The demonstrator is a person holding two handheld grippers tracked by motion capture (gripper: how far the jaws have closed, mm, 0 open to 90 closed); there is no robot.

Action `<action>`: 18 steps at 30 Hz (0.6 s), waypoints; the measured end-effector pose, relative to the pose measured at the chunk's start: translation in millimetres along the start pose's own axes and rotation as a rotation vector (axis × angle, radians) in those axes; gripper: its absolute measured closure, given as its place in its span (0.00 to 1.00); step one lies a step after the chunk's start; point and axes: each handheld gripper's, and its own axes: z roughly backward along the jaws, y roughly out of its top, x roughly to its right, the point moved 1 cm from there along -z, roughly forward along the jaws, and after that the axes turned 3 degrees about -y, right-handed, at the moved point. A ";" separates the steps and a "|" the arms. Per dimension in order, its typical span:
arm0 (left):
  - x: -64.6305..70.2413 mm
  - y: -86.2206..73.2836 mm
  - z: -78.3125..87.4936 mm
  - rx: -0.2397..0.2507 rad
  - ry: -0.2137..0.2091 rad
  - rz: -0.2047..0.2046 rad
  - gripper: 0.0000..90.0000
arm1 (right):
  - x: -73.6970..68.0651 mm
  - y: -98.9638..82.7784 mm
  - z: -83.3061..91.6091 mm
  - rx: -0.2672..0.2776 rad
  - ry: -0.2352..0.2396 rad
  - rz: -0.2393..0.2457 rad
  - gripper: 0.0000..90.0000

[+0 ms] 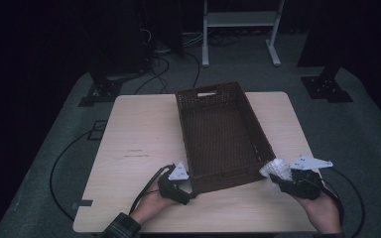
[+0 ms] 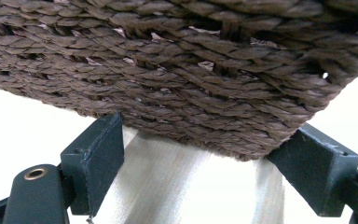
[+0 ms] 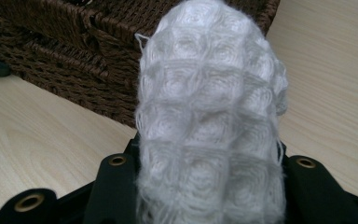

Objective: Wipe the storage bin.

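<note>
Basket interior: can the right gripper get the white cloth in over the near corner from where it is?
Probably yes. The right gripper holds the white cloth just outside the basket near corner; the top is open and nothing lies between.

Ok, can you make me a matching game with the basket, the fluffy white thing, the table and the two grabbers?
Things:
1. basket
2. white knitted cloth
3. table
4. left gripper

What fits:
A. pale wood, under everything
B. dark brown and woven, nothing lying in it
C. jaws open on either side of the basket's near corner
D. squeezed between the jaws of the right gripper, near the basket's right corner

Pairs: 1-B, 2-D, 3-A, 4-C
</note>
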 end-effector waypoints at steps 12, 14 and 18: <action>0.3 0.0 -0.3 0.004 0.000 0.003 0.20 | 3.9 -9.8 -10.9 -0.033 -0.002 -0.010 0.61; 0.3 0.0 -0.2 0.003 0.000 0.003 0.20 | 4.1 -11.6 -13.2 -0.041 -0.001 -0.013 0.61; 0.3 0.0 -0.3 0.003 0.000 0.003 0.20 | 4.6 -15.7 -17.7 -0.049 0.000 -0.015 0.61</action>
